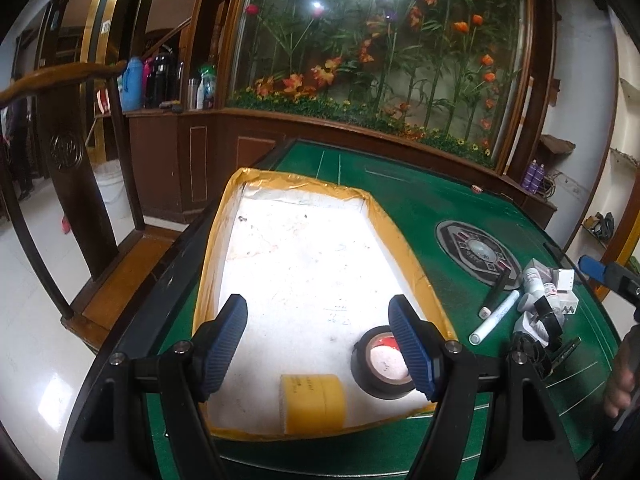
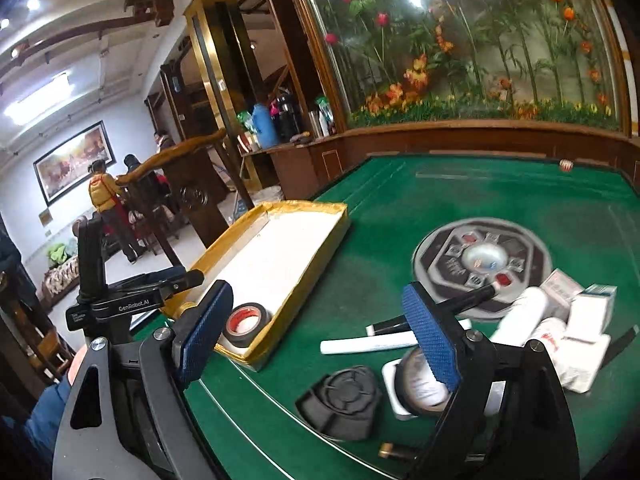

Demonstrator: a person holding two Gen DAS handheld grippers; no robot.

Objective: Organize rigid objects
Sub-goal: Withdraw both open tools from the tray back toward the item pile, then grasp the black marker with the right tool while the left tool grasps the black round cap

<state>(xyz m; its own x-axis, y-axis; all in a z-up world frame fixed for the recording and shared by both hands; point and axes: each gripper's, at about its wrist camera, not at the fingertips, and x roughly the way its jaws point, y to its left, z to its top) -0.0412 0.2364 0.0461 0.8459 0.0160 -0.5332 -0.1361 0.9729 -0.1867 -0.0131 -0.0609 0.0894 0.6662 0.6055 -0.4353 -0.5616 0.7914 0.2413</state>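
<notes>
A shallow tray (image 1: 216, 248) with a yellow taped rim and a white floor lies on the green table. In its near end sit a yellow tape roll (image 1: 312, 404) and a black tape roll (image 1: 360, 364). My left gripper (image 1: 318, 308) hovers open over that end with nothing between its pads. To the right, over a pile of small items, my right gripper (image 2: 318, 292) is open and empty. The pile holds a white marker (image 2: 360, 346), a black round cap (image 2: 340, 400), white bottles (image 2: 524, 312) and small boxes (image 2: 588, 312). The black tape roll (image 2: 250, 320) also shows in the tray (image 2: 316, 264).
A round control disc (image 2: 480, 260) is set into the middle of the table, just behind the pile. A wooden chair (image 1: 68, 148) stands off the table's left edge. A person's hand (image 1: 620, 384) shows at the far right. People stand far back in the room (image 2: 104, 196).
</notes>
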